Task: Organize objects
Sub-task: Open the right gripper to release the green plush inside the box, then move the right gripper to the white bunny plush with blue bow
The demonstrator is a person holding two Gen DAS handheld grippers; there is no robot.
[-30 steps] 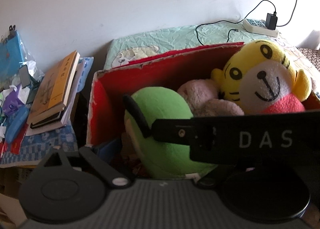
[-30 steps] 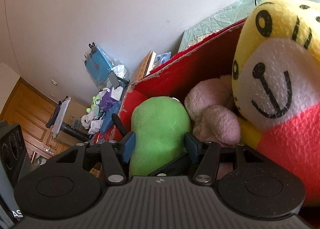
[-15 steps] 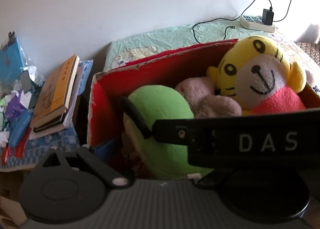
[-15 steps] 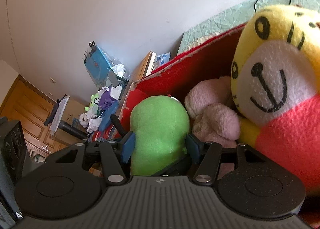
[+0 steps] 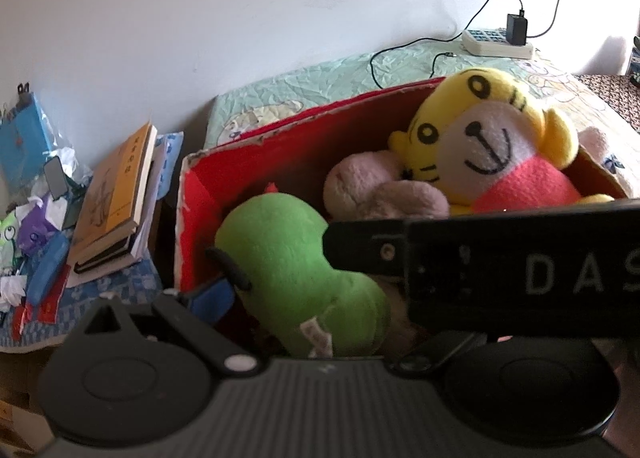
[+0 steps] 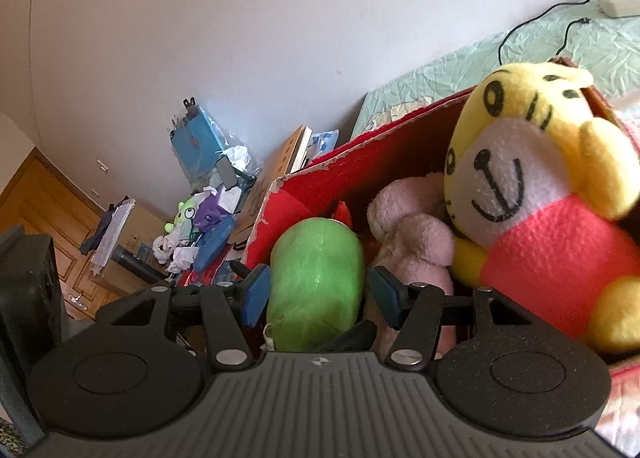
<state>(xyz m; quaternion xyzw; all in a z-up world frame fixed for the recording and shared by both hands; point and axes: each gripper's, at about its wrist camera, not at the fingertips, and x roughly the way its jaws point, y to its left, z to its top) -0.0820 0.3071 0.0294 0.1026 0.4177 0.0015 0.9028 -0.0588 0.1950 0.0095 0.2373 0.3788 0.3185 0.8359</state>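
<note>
White wall and a rumpled green bedspread (image 5: 320, 77) are sitting behind a red cardboard box (image 5: 200, 193), so you're working right at the bedside. Three toys are already lying in the box: the green plush (image 6: 316, 274), a pink plush (image 6: 412, 242) and the yellow tiger doll (image 6: 536, 193) leaning at the far end. Looks mostly packed to me, though the pile of books (image 5: 116, 193) and bits beside the box is still waiting.

Your right gripper (image 6: 320, 298) is sitting spread around the green plush, pads (image 6: 256, 294) just beside it, whether they're touching is hard to call. Your left gripper (image 5: 304, 298) is showing one blue pad only; the right tool's black body is blocking the other, so I can't tell its state. Only the right view is showing the wooden door (image 6: 48, 217).
</note>
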